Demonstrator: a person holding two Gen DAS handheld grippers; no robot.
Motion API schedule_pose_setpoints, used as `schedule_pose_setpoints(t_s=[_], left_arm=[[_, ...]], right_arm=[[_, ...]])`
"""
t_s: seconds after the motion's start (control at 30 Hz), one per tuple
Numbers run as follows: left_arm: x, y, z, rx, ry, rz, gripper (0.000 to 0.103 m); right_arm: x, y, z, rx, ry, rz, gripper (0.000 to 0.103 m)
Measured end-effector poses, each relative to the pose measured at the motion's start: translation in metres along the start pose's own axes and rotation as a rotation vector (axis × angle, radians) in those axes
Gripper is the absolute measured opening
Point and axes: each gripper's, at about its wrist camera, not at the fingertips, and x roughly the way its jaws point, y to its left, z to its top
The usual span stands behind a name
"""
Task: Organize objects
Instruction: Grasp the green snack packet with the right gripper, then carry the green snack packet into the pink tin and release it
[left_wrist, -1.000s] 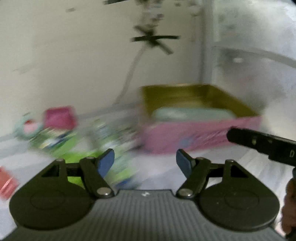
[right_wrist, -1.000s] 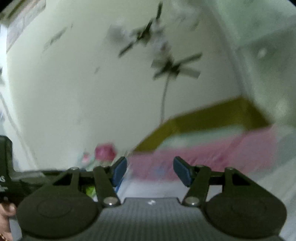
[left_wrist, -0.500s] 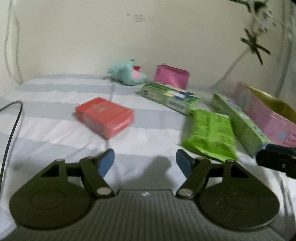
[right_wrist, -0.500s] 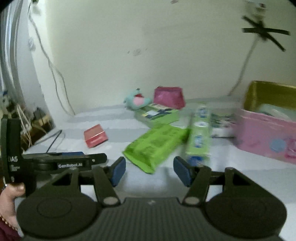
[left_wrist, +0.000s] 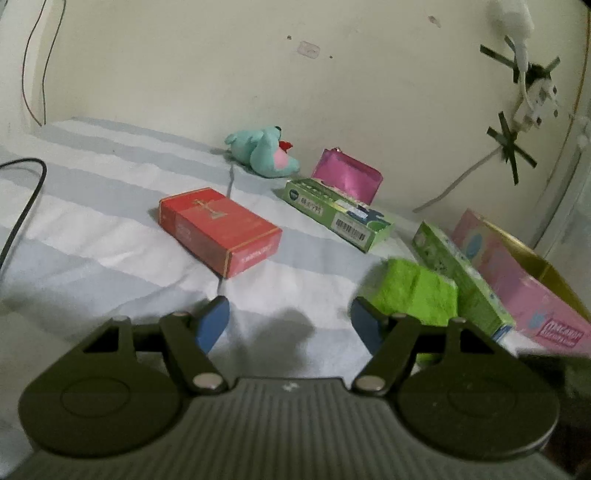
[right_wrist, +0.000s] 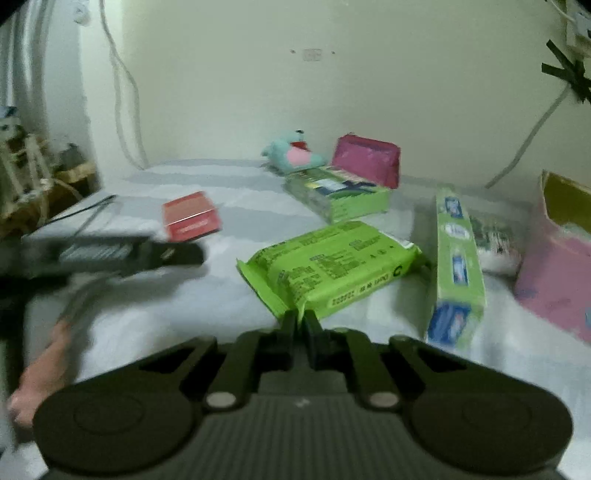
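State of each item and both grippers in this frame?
Left gripper: open, empty.
Right gripper: shut, empty.
Red box: closed, lying flat.
Green wipes pack: sealed, flat.
Toothpaste box: closed, on its side.
Pink box: open-topped.

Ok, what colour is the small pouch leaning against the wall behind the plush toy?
Magenta pink. The pouch shows best in the left wrist view.

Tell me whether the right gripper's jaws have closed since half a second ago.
Yes. The right gripper is shut now, fingers together just before the green pack; earlier they stood apart.
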Motion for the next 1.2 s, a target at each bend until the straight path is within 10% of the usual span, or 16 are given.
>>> schedule_pose_setpoints(t_s=[0.27,0.4,0.7,0.9,0.93,1.2], left_arm=[[0.000,0.003,0.002,-0.001,0.032,-0.089,0.082],[-0.010,-0.016,-0.002,-0.021,0.096,-0.188,0.082],[-0.018,-0.086,-0.016,0.069,0.345,-0.306,0.081],[-0.008,-0.100,-0.032,0.111,0.379,-0.278,0.077],[-0.007,-0.105,-0.032,0.124,0.393,-0.298,0.062],[-0.019,-0.172,0.012,0.226,0.261,-0.390,0.064]], right_arm=[[-0.090,-0.024,-0.056,-0.022,0.000,0.000,0.010],[-0.124,-0.052,-0.078,0.046,-0.026,-0.069,0.049],[-0.119,-0.046,-0.065,0.010,-0.083,0.034,0.076],[-0.075,-0.032,-0.062,-0.058,-0.019,0.072,0.080],[-0.073,-0.028,-0.060,-0.077,-0.026,0.081,0.059],[-0.116,-0.051,-0.035,-0.048,-0.266,-0.075,0.056]])
